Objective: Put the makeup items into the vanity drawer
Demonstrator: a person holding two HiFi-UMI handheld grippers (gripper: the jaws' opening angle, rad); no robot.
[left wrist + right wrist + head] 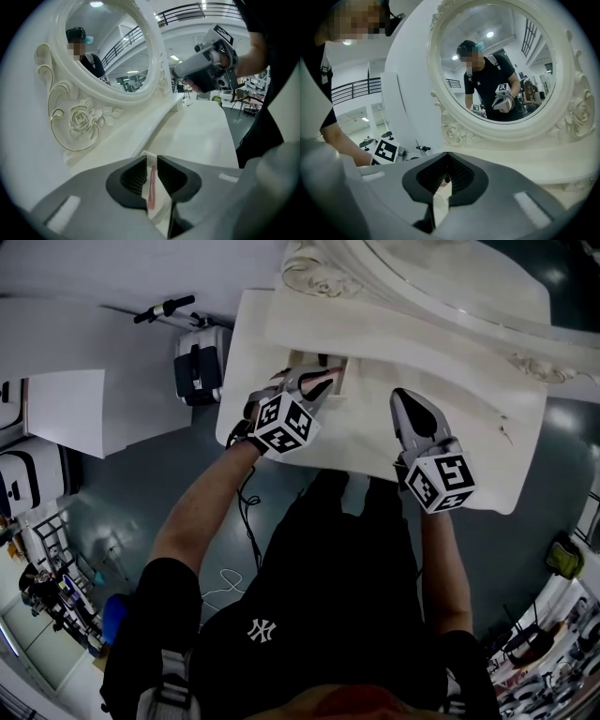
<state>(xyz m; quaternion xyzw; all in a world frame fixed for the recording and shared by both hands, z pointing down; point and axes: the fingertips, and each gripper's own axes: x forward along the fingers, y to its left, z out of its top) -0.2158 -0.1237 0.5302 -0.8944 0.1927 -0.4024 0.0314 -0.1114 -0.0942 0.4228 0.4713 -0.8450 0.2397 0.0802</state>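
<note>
The left gripper [317,382] is at the small open drawer [342,377] on top of the white table [375,451]. Its 2 jaws stand nearly together, with only a narrow gap. In the left gripper view a thin pink stick [151,187] lies inside this gap and seems to be pinched between the pads, with the light inside of the drawer just behind it. So the makeup item is at the drawer, but I judge it is not yet let go.

The right gripper [403,401] hangs over the bare table, well apart from the drawer. Its jaws are pressed together and nothing shows between them.

What could go wrong:
1. The stick is thin and smooth, and it lies along the jaws. If the hold is weak, it may turn or slip out early and fall on the table beside the drawer.
2. The drawer is narrow. If the jaws open wide there, 1 of them may push against the drawer wall.
3. The carved mirror frame [79,117] is near, so a quick lift of the left gripper could knock it.
</note>
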